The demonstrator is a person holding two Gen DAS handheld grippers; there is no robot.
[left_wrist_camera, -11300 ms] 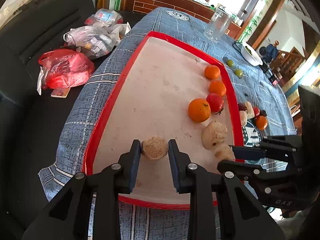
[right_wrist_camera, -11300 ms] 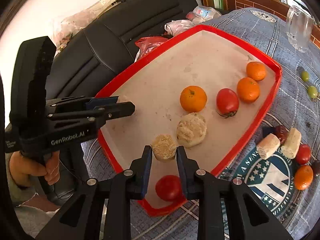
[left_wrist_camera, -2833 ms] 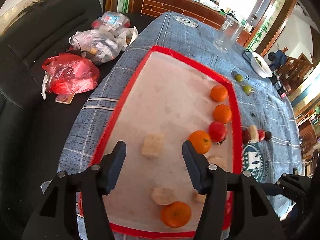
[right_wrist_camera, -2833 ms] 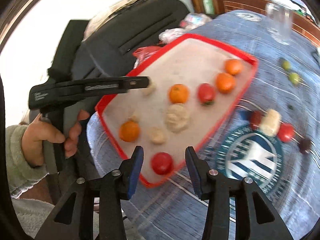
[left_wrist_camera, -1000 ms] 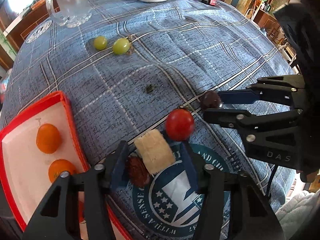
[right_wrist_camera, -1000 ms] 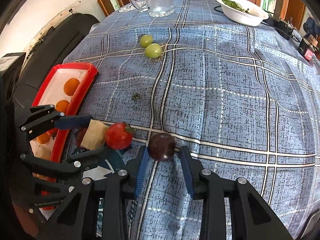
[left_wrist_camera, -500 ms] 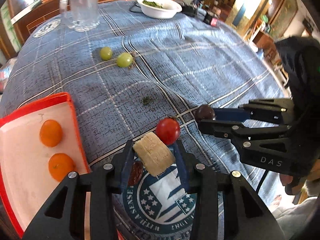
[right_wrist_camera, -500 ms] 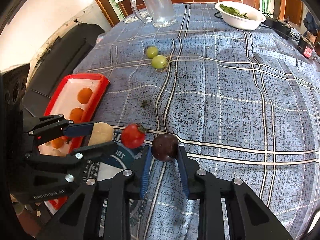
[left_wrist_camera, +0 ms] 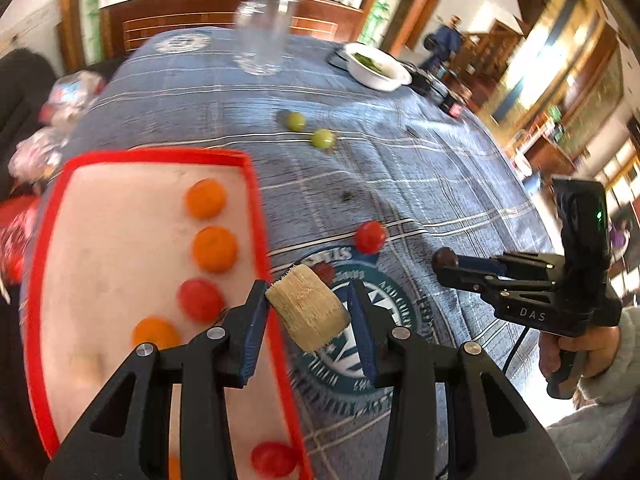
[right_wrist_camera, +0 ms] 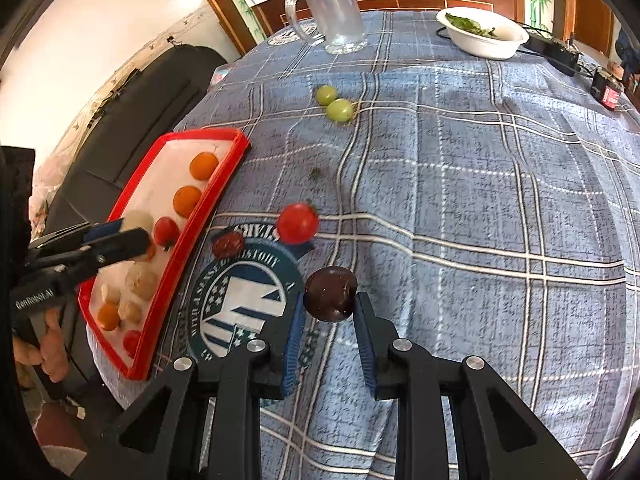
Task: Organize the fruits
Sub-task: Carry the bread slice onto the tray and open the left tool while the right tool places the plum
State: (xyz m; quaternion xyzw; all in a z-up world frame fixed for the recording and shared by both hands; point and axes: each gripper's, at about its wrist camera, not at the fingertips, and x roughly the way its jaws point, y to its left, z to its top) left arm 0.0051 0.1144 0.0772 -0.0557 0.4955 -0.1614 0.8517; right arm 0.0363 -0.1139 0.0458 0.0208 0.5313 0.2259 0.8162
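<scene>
Left gripper [left_wrist_camera: 308, 308] clamps light crumbly beige ridged cake chunk [left_wrist_camera: 307, 311] across flats, right gripper [right_wrist_camera: 329, 312] pinches smooth dark round plum [right_wrist_camera: 330, 294], slippery, mid-girth

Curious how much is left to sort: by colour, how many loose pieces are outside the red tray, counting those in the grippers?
Green grapes: 2
Red tomato: 1
Dark red wrinkled fruit: 1
Dark purple fruit, in right gripper: 1
Beige chunk, in left gripper: 1
Total: 6
</scene>
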